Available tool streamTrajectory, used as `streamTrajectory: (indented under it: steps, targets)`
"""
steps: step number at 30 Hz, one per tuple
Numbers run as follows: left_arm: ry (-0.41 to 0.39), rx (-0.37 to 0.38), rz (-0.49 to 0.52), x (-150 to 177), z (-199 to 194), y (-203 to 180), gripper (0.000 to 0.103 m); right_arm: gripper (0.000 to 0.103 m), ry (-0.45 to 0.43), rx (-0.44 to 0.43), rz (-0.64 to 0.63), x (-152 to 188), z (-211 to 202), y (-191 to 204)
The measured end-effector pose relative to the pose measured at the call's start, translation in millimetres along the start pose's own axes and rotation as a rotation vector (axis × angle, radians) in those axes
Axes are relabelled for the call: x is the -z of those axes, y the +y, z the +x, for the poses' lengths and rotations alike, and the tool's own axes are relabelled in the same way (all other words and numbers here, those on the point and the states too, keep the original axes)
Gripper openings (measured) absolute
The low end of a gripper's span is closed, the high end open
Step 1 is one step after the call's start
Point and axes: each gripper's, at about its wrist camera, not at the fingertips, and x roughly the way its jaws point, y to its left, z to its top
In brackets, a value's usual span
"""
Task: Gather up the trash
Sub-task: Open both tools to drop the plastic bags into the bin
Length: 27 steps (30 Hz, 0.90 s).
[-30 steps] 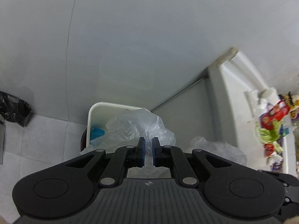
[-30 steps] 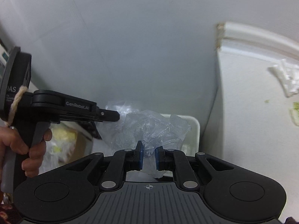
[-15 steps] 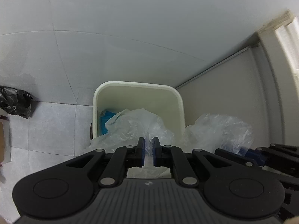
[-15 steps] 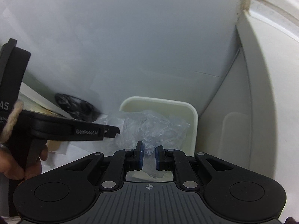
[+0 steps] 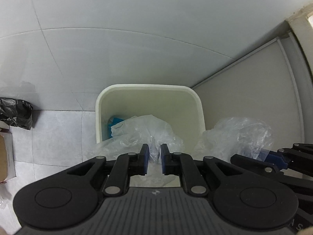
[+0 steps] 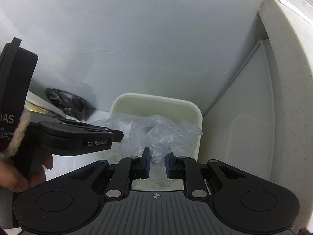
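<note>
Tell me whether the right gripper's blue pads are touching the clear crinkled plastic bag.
Cannot tell. In the right wrist view the clear plastic bag sits between the right gripper's just-opening jaws, but see-through film hides any contact or gap.

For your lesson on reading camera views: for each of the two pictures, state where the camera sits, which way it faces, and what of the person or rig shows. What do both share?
Left wrist: on the left gripper, looking steeply down at the bin; the right gripper shows at right.
Right wrist: on the right gripper, facing down; the left gripper and a hand show at left.
Shared: the bin, the clear plastic bag, the black bag.
</note>
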Motion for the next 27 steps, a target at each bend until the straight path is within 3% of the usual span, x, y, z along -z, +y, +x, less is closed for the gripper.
streamTrajectory:
  steps: [2,11,18,23,27]
  targets:
    - [0.001,-0.007,-0.006,0,0,2,0.024,0.017,0.011,0.005,0.004,-2,1,0]
    - [0.014,-0.017,-0.027,-2,1,6,0.041,0.047,0.02,0.007,0.006,-7,0,2]
    - [0.014,-0.009,-0.033,-1,-1,8,0.053,0.051,0.027,0.004,-0.003,-6,0,4]
    - [0.004,-0.009,-0.03,0,-3,7,0.075,0.063,0.022,-0.004,-0.009,-4,-1,6]
    - [-0.008,-0.011,-0.032,0,-9,7,0.084,0.068,0.015,-0.012,-0.014,-2,-6,7]
